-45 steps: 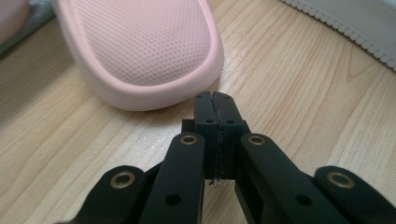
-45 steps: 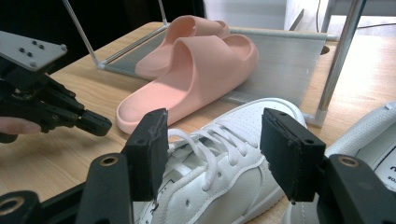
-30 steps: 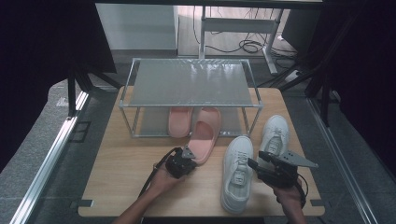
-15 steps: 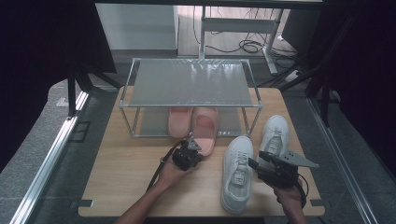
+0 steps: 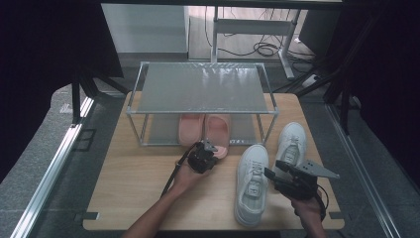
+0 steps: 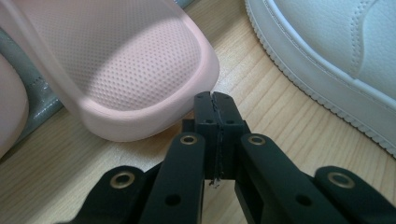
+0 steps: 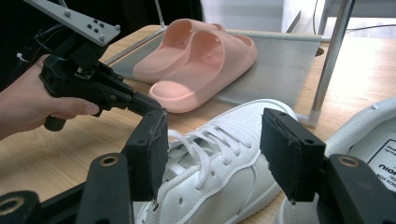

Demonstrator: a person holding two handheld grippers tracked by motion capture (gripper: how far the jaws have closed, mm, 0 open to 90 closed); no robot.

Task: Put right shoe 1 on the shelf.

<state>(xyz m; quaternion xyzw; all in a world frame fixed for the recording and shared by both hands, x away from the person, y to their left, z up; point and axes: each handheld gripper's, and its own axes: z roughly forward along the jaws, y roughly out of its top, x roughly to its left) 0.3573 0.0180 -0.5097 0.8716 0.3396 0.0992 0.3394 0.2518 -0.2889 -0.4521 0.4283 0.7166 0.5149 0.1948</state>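
Observation:
Two pink slippers [image 5: 189, 128] lie side by side on the lower tier of a metal rack [image 5: 198, 89]. My left gripper [image 5: 216, 150] is shut with nothing in it. Its tips [image 6: 215, 99] are right at the heel edge of the right slipper [image 6: 126, 70], which juts out onto the wooden table [image 5: 133, 183]. My right gripper [image 5: 270, 174] is open and hovers over the laces of the nearer white sneaker [image 7: 210, 186]. A second white sneaker [image 5: 292, 141] lies to its right. The right gripper view has the left gripper [image 7: 149, 101] in a hand, beside the slippers [image 7: 205, 60].
The rack's top shelf is bare mesh, and its front right leg [image 7: 327, 60] stands close to the sneakers. Bare table lies to the left of the hand. Dark curtains and floor cables surround the table.
My left gripper moved forward and right up to the right slipper's heel. That slipper went further in under the shelf and now lies straight beside the other. The right gripper stayed still.

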